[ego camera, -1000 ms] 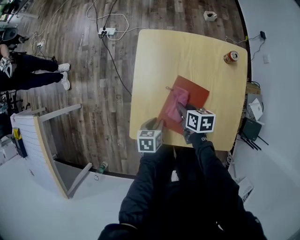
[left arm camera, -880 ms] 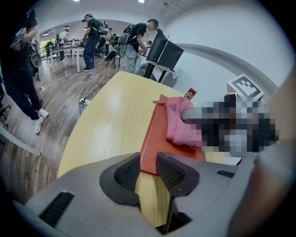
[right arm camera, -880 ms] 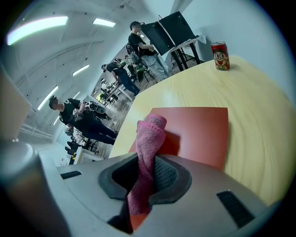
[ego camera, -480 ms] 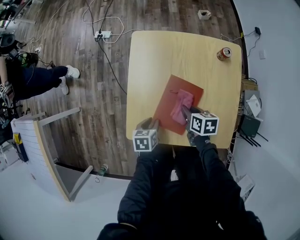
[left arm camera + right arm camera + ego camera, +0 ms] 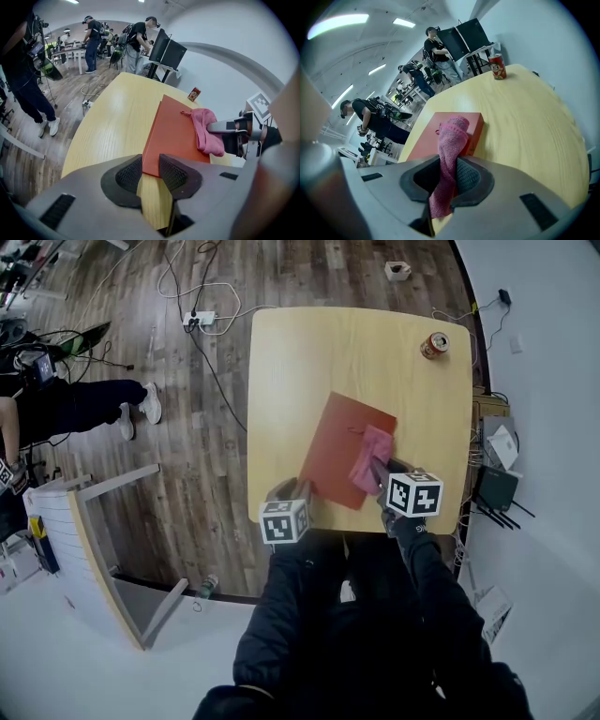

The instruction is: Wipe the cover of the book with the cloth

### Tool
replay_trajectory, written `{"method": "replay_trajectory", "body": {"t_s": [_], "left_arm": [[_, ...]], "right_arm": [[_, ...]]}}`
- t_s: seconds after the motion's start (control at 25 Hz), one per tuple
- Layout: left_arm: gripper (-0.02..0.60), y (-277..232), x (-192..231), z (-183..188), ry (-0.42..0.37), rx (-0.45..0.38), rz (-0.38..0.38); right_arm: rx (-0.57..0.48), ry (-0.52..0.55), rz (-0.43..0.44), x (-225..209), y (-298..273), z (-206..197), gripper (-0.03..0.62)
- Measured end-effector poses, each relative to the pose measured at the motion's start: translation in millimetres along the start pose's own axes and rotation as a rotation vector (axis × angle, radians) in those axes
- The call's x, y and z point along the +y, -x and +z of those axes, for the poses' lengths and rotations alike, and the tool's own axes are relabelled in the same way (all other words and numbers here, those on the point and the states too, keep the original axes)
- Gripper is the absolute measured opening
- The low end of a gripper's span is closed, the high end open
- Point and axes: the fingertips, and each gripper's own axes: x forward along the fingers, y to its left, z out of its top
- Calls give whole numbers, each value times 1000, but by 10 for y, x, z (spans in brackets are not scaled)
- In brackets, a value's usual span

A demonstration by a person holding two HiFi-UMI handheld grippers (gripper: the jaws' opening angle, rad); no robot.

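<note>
Fingers (image 5: pixel 469 178) of my right gripper (image 5: pixel 448 174) pinch the cloth (image 5: pixel 453 133).
It lies on the book (image 5: pixel 423 139); my left gripper (image 5: pixel 150 169) clamps the book's near corner.

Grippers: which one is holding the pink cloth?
The right gripper: the pink cloth is pinched in its jaws. The left gripper clamps the red book.

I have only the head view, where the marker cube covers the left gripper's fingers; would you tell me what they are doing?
Observer: The left gripper view shows the left gripper with the book's near corner wedged between its fingers, touching both.
Operator: Is the cloth really gripped?
Observer: Yes; in the right gripper view the right gripper has its fingers closed on the pink cloth, whose end lies on the cover.
Operator: What is that can?
Observer: A red drink can, upright, with a cartoon face printed on it.
</note>
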Motion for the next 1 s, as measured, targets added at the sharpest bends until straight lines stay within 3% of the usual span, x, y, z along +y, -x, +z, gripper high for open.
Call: {"method": "replay_trajectory", "body": {"t_s": [0.4, 1.0], "left_arm": [[133, -14, -19, -15, 2, -15, -7], [133, 7, -7, -3, 9, -6, -31]], "right_arm": [[-69, -13, 183, 701, 1, 274, 78], [9, 25, 241, 1306, -550, 210, 78]]}}
